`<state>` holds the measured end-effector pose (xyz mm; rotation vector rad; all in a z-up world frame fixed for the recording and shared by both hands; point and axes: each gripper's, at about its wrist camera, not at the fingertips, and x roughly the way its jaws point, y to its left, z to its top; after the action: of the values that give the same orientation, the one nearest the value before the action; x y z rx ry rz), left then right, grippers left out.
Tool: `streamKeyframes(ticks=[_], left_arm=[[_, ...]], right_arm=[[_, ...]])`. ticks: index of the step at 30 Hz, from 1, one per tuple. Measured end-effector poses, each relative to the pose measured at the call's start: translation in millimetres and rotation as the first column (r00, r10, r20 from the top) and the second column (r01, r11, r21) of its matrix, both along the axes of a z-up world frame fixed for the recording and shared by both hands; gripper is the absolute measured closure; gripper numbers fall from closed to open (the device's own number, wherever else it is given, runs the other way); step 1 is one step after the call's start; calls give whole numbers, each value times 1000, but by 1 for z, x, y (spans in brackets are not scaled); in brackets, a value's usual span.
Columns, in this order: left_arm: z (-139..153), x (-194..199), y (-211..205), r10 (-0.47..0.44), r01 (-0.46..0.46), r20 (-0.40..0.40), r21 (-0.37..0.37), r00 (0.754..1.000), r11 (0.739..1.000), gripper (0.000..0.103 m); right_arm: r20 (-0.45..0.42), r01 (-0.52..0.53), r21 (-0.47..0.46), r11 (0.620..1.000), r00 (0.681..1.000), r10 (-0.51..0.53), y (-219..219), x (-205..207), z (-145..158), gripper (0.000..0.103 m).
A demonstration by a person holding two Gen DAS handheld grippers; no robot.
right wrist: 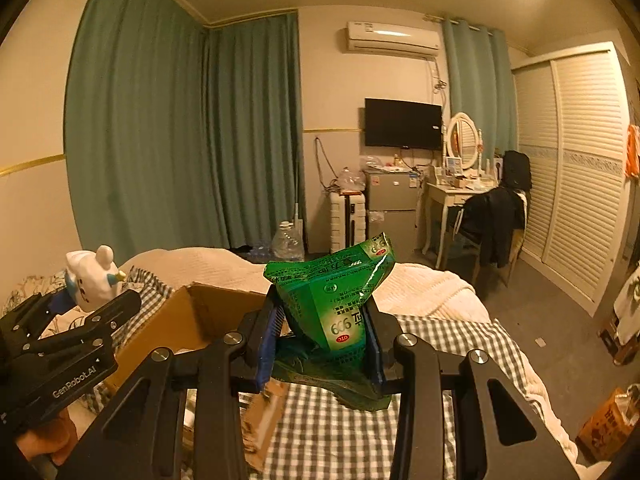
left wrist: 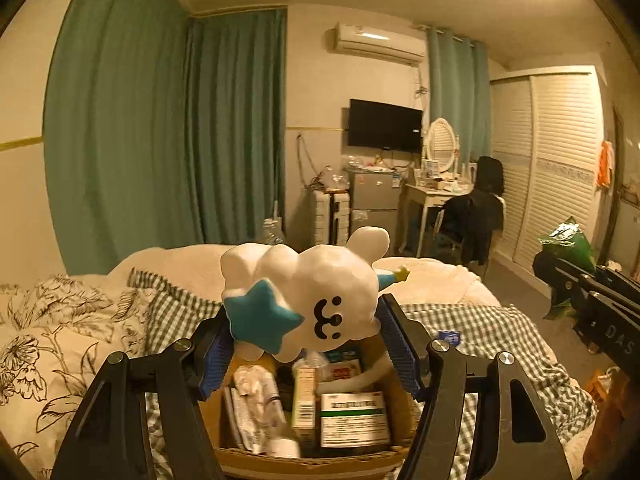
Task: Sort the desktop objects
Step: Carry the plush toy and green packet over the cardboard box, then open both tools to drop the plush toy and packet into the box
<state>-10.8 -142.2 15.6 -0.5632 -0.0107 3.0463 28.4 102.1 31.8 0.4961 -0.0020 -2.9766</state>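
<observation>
My left gripper (left wrist: 308, 340) is shut on a white cloud-shaped toy (left wrist: 316, 292) with a blue star and a smiling face; it hangs above an open cardboard box (left wrist: 304, 460). The box holds several medicine packs and small cartons (left wrist: 354, 420). In the right wrist view, my right gripper (right wrist: 324, 340) is shut on a crumpled green packet (right wrist: 332, 300), held above the checked bedcover (right wrist: 340, 440). That view also shows the left gripper (right wrist: 76, 332) with the toy (right wrist: 94, 276) at far left, beside the box (right wrist: 180, 320). The right gripper (left wrist: 592, 300) with the green packet (left wrist: 566, 240) appears at the right edge of the left wrist view.
The box sits on a bed with a green checked cover (left wrist: 480, 328) and a flowered quilt (left wrist: 48, 344). Beyond the bed stand teal curtains (left wrist: 160, 140), a small fridge (left wrist: 374, 200), a dressing table (left wrist: 436, 192) with a chair, and a louvred wardrobe (left wrist: 560, 168). An orange carton (right wrist: 608, 424) lies on the floor.
</observation>
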Motion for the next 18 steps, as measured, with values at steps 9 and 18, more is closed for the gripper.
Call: streamKeyframes(ticks=[9, 18], left_arm=[[-8, -13, -35, 50, -49, 29, -14, 998, 999, 34], [-32, -42, -48, 56, -53, 104, -29, 993, 998, 34]], right_arm=[[24, -59, 20, 998, 998, 59, -43, -22, -10, 67], [76, -137, 29, 990, 988, 134, -82, -55, -34, 67]])
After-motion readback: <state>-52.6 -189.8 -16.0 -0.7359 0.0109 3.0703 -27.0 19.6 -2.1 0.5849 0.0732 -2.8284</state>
